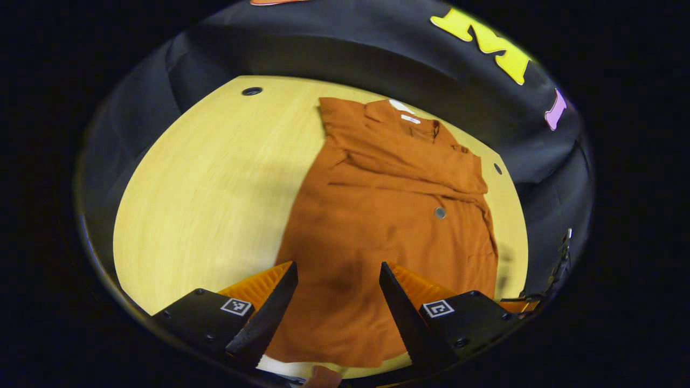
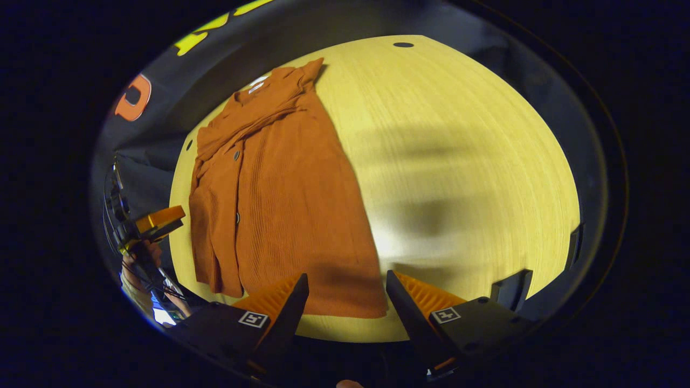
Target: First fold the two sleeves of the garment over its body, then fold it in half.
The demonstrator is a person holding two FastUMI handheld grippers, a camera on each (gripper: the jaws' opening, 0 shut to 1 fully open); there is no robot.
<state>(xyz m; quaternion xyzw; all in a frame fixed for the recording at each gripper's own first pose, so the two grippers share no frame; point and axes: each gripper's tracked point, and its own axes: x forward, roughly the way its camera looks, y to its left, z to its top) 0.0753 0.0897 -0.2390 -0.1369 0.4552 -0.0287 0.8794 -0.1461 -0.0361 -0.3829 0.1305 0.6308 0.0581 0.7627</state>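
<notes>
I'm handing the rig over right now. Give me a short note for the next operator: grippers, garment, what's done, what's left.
Left gripper: open, holding nothing, above the shirt's near hem.
Right gripper: open, holding nothing, over the hem's corner.
Orange shirt lies flat on the wooden table, collar at the far end.
Done: both sleeves look folded over the body.
Left: grip the near hem and fold the shirt in half towards the collar.
</notes>
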